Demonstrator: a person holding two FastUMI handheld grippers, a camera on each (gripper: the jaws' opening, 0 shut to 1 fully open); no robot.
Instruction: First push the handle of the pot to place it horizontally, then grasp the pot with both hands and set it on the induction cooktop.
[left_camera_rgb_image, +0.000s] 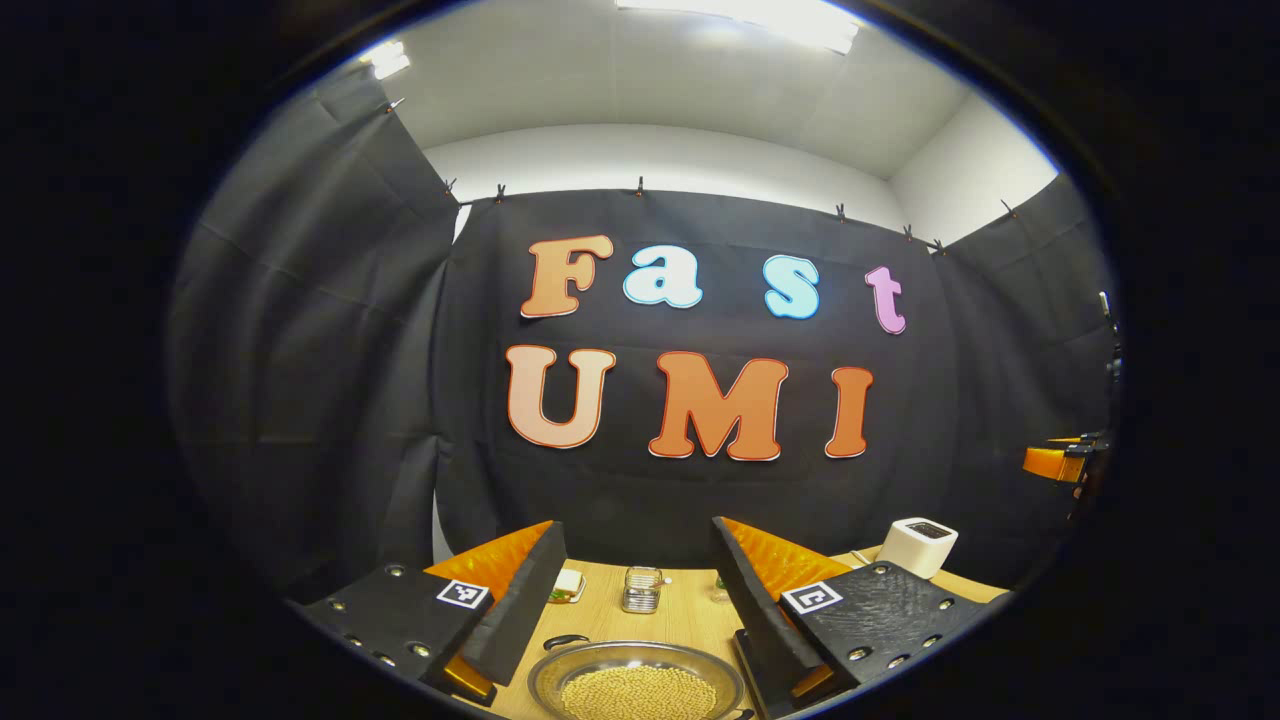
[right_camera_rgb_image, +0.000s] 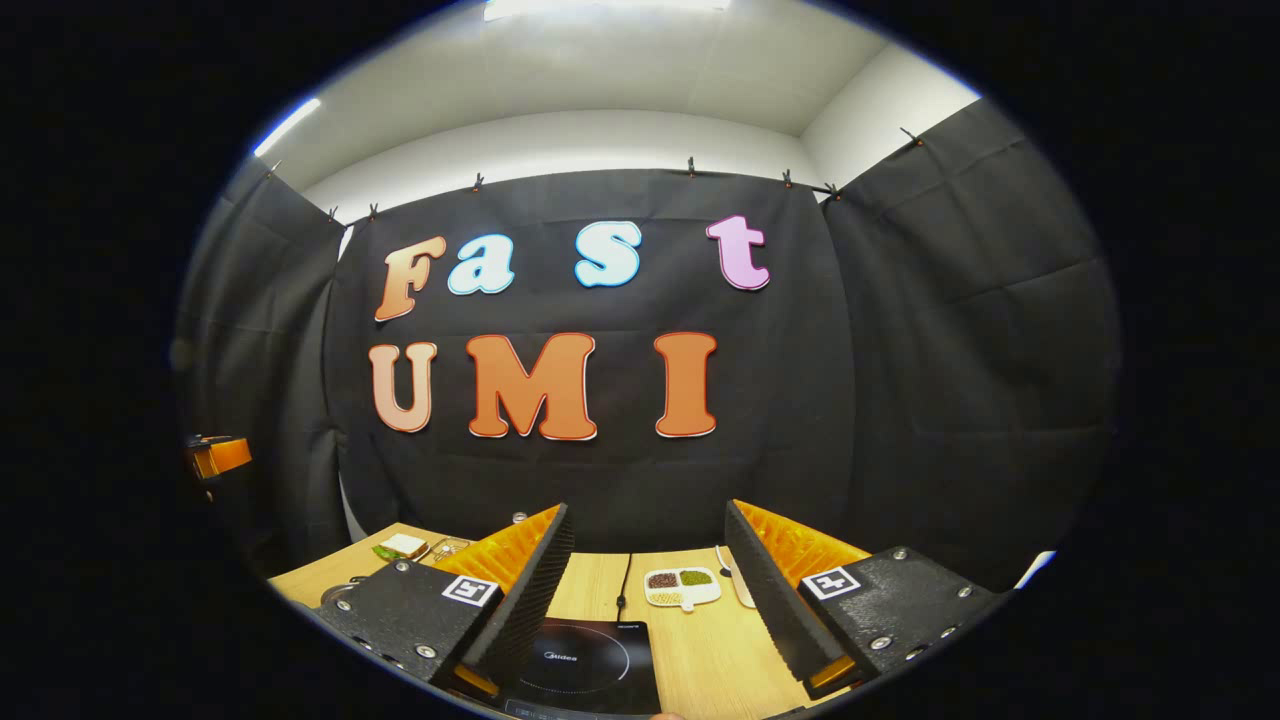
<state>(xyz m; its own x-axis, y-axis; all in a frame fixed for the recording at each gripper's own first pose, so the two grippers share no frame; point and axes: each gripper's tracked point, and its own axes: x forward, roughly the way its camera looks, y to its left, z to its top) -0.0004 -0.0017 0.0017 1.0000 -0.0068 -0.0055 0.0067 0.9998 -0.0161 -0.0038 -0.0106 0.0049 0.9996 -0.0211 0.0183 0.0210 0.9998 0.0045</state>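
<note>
Both hand-held grippers, left (left_camera_rgb_image: 635, 610) and right (right_camera_rgb_image: 645, 600), gape wide, empty. Ahead of the left, the bean-filled pot (left_camera_rgb_image: 637, 685) looks heavy; grip opposite rims.

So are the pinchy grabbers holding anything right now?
No, nothing is held. The left gripper is open above the round metal pot of yellow beans, and the right gripper is open above the flat black induction cooktop.

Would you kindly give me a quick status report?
Both grippers open, holding nothing. Pot of beans below left gripper, ungrasped. Cooktop bare below right gripper.
</note>
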